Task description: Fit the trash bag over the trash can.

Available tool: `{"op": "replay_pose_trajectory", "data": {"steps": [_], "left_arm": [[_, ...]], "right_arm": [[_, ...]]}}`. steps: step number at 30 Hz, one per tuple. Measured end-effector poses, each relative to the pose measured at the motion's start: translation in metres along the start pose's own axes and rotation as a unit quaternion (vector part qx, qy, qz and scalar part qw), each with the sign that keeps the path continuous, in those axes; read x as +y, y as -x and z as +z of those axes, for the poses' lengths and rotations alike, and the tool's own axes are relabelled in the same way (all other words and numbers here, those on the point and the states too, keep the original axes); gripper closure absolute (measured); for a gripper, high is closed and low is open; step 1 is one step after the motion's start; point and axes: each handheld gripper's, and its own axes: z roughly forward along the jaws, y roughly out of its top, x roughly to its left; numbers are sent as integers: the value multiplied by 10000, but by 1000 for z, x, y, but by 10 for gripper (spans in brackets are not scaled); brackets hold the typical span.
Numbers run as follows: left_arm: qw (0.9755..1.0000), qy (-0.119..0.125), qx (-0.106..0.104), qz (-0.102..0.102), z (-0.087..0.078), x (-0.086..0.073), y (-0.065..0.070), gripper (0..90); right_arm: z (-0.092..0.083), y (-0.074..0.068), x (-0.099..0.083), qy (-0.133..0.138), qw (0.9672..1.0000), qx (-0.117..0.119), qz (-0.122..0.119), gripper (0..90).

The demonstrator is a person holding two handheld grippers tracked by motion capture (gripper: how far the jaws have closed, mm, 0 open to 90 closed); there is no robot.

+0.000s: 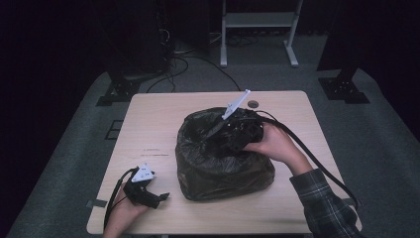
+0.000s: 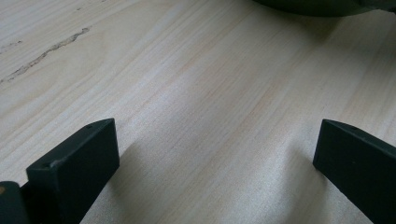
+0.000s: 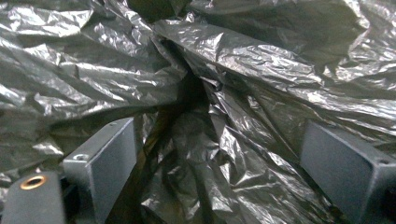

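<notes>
While the left gripper [image 1: 148,194] rests low at the near-left corner of the wooden worktop [image 1: 148,129], its fingers [image 2: 74,163] spread wide over bare wood, the crumpled black plastic bag [image 1: 218,158] sits mid-worktop. At its top, the right gripper [image 1: 233,130] has its fingers [image 3: 105,161] parted wide around the crinkled plastic.

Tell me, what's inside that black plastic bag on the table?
The black bag looks bulging and full, but its crinkled plastic hides the contents. The right tongs, open, push into its folds on top; only a dark gap shows there.
</notes>
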Motion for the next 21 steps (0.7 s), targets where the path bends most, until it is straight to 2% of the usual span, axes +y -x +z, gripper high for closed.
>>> {"op": "replay_pose_trajectory", "data": {"steps": [2, 7, 12, 17, 19, 21], "left_arm": [[10000, 1, 0, 0, 0, 0, 0, 0], [10000, 1, -1, 0, 0, 0, 0, 0], [10000, 0, -1, 0, 0, 0, 0, 0], [10000, 3, 0, -1, 0, 0, 0, 0], [10000, 2, -1, 0, 0, 0, 0, 0], [10000, 1, 0, -1, 0, 0, 0, 0]], "right_arm": [[2, 1, 0, -151, 9998, 117, 3, 100], [7, -1, -1, -587, 9982, 9, -129, 99], [11, -7, 3, -1003, 9940, -189, -385, 100], [12, -8, 3, -1124, 9922, -239, -492, 100], [11, -8, 3, -1074, 9928, -209, -482, 100], [9, -7, 4, -934, 9948, -115, -389, 99]]}}
